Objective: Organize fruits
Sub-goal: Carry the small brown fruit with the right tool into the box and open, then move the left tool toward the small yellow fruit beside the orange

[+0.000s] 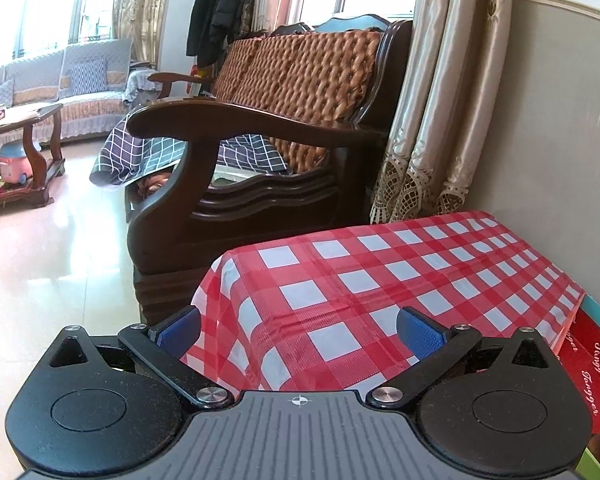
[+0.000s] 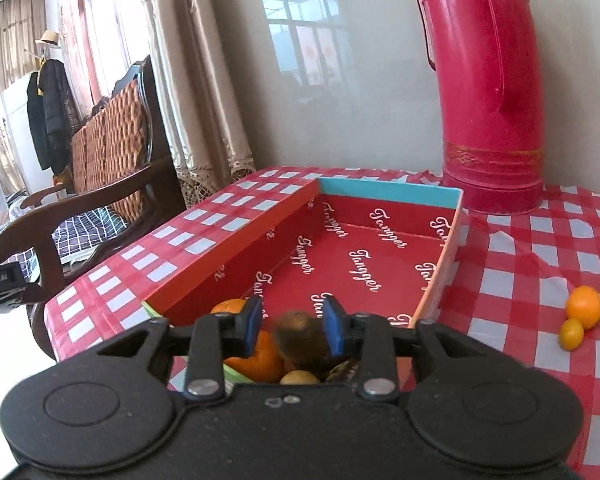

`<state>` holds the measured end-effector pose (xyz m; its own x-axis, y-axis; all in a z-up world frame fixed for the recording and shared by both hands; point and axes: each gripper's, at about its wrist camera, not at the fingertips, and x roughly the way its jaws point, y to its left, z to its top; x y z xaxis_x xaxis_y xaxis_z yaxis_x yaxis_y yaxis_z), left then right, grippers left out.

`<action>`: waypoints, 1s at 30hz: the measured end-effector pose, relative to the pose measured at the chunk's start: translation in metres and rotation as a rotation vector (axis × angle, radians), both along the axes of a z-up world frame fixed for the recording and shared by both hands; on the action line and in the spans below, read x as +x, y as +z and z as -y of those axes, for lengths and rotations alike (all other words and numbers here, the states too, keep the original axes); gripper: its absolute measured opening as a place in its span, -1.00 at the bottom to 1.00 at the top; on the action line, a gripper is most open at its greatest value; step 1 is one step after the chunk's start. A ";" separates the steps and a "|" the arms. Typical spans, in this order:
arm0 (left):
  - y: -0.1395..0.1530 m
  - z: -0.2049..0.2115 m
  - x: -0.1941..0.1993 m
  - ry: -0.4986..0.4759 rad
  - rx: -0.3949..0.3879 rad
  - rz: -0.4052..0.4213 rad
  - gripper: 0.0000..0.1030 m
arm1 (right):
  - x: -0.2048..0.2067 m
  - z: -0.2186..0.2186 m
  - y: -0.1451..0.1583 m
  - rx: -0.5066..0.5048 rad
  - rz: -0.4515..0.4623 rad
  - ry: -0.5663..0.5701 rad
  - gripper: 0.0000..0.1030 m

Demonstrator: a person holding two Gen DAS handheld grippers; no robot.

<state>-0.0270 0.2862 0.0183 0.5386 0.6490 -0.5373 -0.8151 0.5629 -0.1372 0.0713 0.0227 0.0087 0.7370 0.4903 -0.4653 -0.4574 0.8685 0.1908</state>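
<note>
at the bottom middle of the right wrist view, your right gripper [image 2: 293, 330] has its blue pads a little apart, and a blurred brown fruit [image 2: 300, 338] sits between them without clear contact, over the near end of the red box [image 2: 364, 264] that holds an orange [image 2: 256, 354]. two more oranges [image 2: 584, 306] lie on the checked tablecloth [image 2: 532, 248] at the right edge. in the left wrist view your left gripper [image 1: 300, 332] is spread wide and empty at the bottom of the frame.

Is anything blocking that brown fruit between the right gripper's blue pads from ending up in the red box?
Nothing visible does. The brown fruit between the right gripper pads is already over the red box, beside the oranges there.
</note>
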 end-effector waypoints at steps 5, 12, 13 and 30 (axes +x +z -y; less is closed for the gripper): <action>-0.001 -0.001 0.000 0.003 -0.010 0.005 1.00 | -0.001 0.011 0.004 0.065 0.009 -0.024 -0.20; 0.001 0.009 0.006 -0.021 -0.008 0.010 1.00 | -0.004 0.041 0.014 0.131 0.052 -0.097 -0.02; 0.001 0.012 0.007 -0.030 -0.007 0.010 1.00 | -0.005 0.045 0.016 0.137 0.056 -0.108 0.01; 0.015 0.084 0.033 -0.187 0.088 0.002 1.00 | -0.015 0.118 0.019 0.045 0.109 -0.409 0.80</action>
<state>0.0057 0.2023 0.0328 0.6550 0.5820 -0.4819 -0.6951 0.7142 -0.0823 0.0564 -0.0951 0.0276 0.9188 0.1653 -0.3585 -0.0963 0.9745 0.2026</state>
